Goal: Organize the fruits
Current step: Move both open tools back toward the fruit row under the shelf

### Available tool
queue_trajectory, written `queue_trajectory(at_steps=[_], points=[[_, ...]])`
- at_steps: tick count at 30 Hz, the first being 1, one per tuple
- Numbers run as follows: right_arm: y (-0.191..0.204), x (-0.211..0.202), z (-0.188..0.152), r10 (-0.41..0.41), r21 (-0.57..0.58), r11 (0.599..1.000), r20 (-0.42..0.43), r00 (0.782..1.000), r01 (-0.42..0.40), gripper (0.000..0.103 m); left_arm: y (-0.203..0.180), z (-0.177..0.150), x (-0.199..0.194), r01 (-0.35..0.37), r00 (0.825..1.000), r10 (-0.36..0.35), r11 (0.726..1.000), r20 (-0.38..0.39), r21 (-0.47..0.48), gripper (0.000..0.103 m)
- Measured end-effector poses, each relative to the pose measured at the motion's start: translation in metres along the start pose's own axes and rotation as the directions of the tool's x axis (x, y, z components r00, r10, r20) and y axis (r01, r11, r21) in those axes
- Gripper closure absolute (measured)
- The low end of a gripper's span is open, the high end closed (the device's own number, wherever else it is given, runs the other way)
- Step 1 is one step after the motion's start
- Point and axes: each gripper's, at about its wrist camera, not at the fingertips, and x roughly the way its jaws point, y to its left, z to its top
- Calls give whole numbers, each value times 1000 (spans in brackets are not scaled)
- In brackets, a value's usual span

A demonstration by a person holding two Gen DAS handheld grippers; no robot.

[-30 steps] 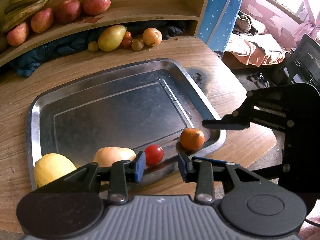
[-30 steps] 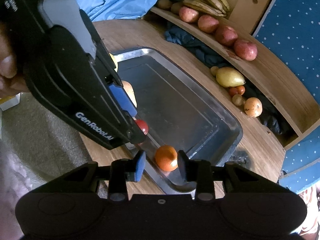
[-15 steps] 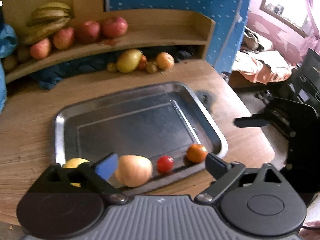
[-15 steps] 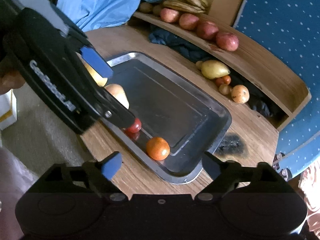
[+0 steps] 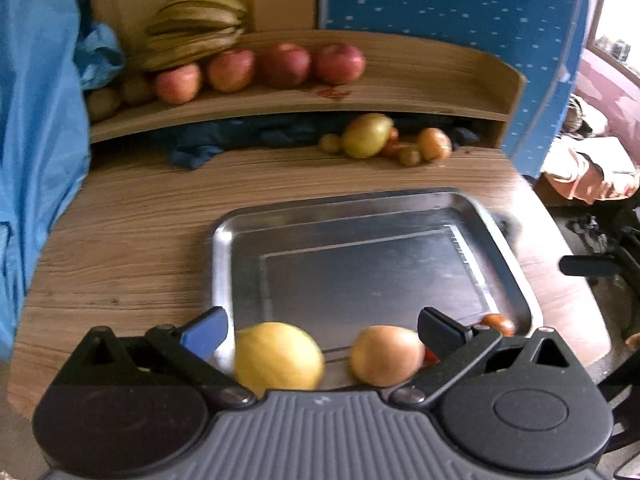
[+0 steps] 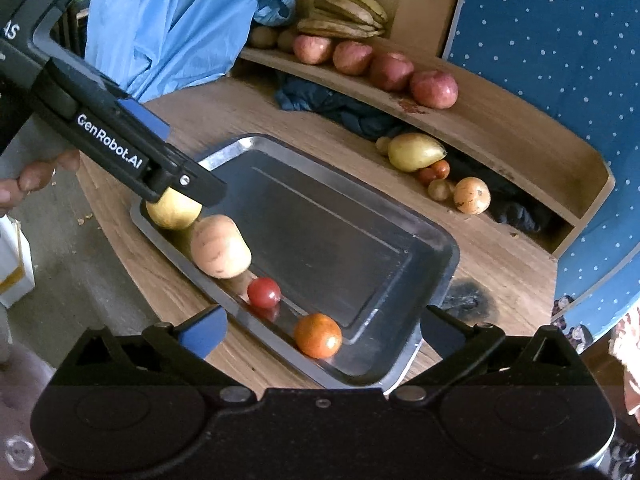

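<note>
A steel tray (image 5: 360, 208) lies on the wooden table. Along its near edge sit a yellow fruit (image 5: 278, 356), a pale orange fruit (image 5: 386, 354), a red tomato (image 6: 263, 292) and a small orange fruit (image 6: 318, 335). My left gripper (image 5: 322, 328) is open wide above the yellow and pale fruits and touches neither. My right gripper (image 6: 322, 326) hovers over the tray's near corner with its jaws opening. The orange fruit lies below the gap, clear of both pads. One left finger (image 6: 180, 180) reaches over the yellow fruit (image 6: 174, 210).
A curved wooden shelf (image 5: 400, 96) at the back holds bananas (image 5: 192, 28) and several red apples (image 5: 336, 62). Under it lie a green-yellow mango (image 5: 366, 134), small fruits and a dark cloth (image 5: 200, 148). Blue fabric (image 5: 36, 160) hangs at left. A burn mark (image 6: 468, 294) is by the tray.
Both grippers went from nearly shut to wide open. The left one pulled back, rose and swung left, from the tomato to the yellow and pale fruits. The right one rolled slightly.
</note>
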Motion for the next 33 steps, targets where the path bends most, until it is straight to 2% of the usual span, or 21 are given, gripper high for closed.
queue_trajectory(at_steps=[6, 10, 17, 24, 28, 33], points=[[4, 12, 17, 9, 46, 999, 3, 1000, -9, 1, 29, 5, 10, -52, 999, 51, 998, -17, -38, 0], [6, 24, 31, 1, 66, 998, -4, 1000, 0, 1, 47, 15, 22, -54, 998, 53, 997, -24, -47, 0], [11, 46, 57, -53, 65, 996, -21, 998, 54, 1, 69, 42, 45, -17, 1000, 17, 1000, -25, -7, 0], [8, 66, 75, -124, 111, 985, -41, 991, 128, 1, 85, 70, 69, 36, 999, -34, 998, -29, 48, 0], [1, 74, 84, -186, 126, 973, -50, 981, 191, 1, 88, 84, 81, 44, 999, -41, 995, -32, 90, 0], [-7, 77, 89, -219, 135, 965, -65, 974, 226, 1, 84, 97, 91, 80, 997, -78, 992, -29, 101, 0]])
